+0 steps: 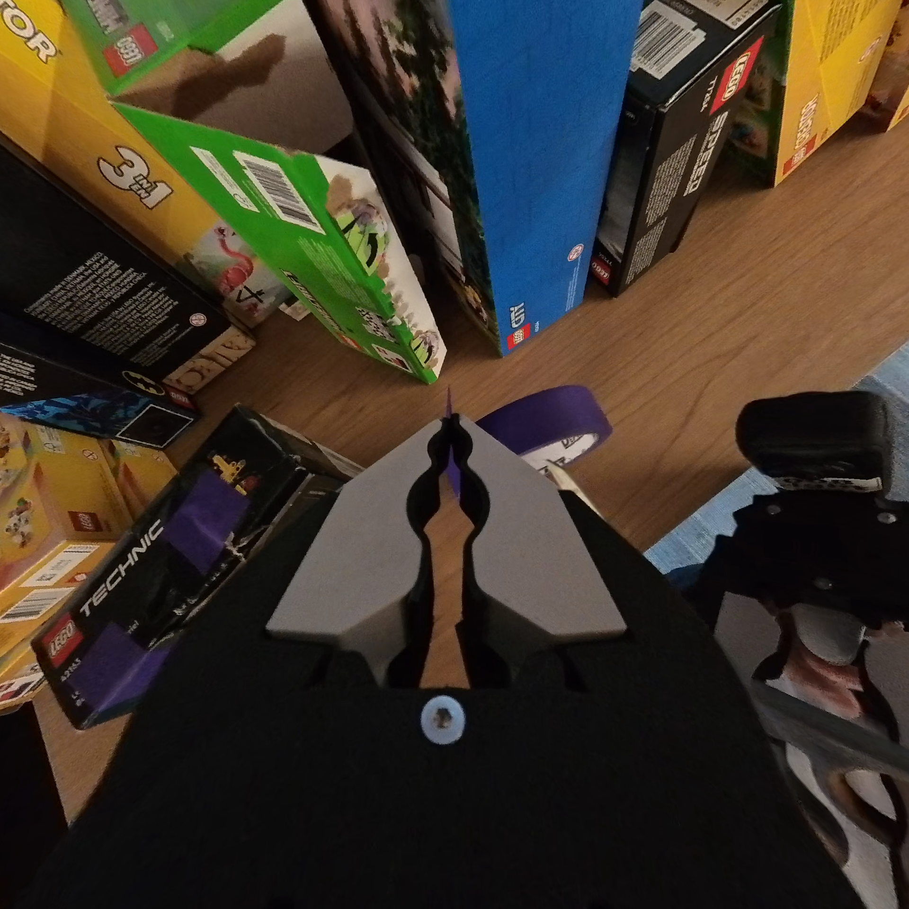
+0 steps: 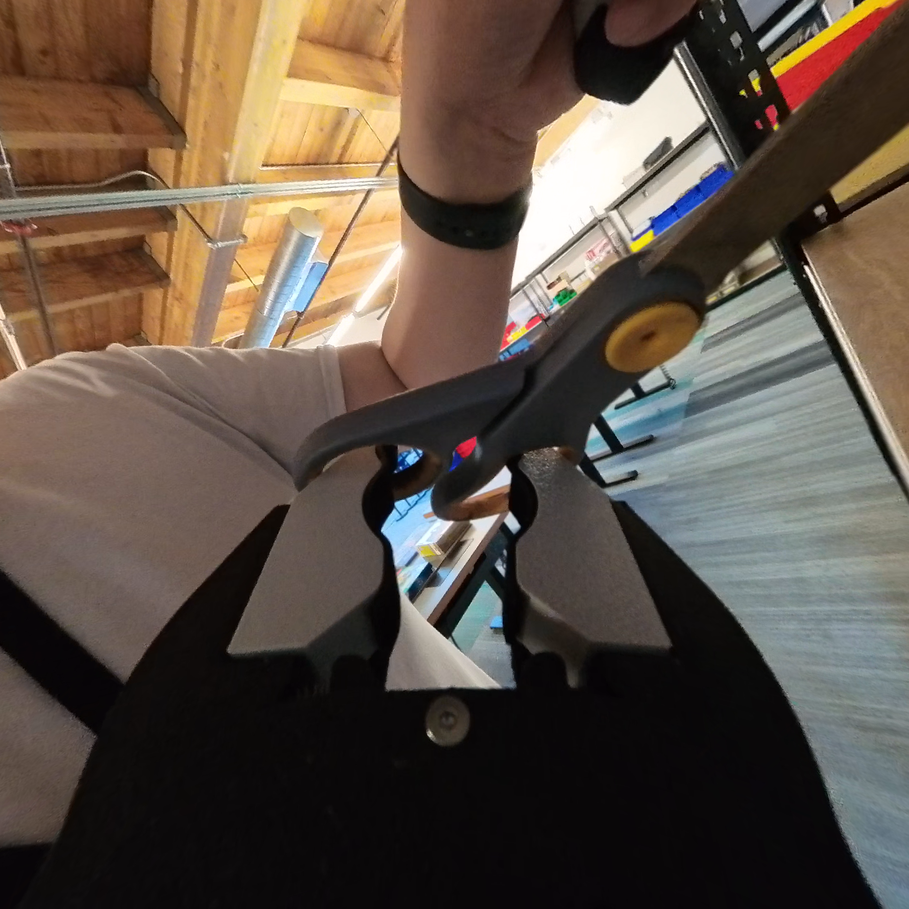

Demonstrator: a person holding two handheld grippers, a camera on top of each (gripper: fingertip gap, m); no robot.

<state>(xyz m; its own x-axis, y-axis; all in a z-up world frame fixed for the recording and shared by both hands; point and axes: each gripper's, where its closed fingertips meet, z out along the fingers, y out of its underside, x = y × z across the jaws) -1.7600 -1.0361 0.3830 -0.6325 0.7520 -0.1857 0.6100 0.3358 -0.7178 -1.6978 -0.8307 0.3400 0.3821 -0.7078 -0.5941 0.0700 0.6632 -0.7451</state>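
Purple tape strip (image 1: pixel 451 474) is pinched between closed left gripper (image 1: pixel 449 418) jaws, above wooden table (image 1: pixel 688 393); purple tape roll (image 1: pixel 551 428) lies just beside. Scissors (image 2: pixel 516 393) are clamped by right gripper (image 2: pixel 455 479) at the handle loops.

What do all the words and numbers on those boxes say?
I won't copy out the writing, but here is what carries it:
Yellow box, left: big letters, a number.
Green box: barcode, small print.
Blue box: logo, small print.
Black box, right: logo, barcode, fine print.
Black box with purple tape: logo, a word.
Purple tape roll: label inside, partly hidden.
Right wrist view: no writing to read.
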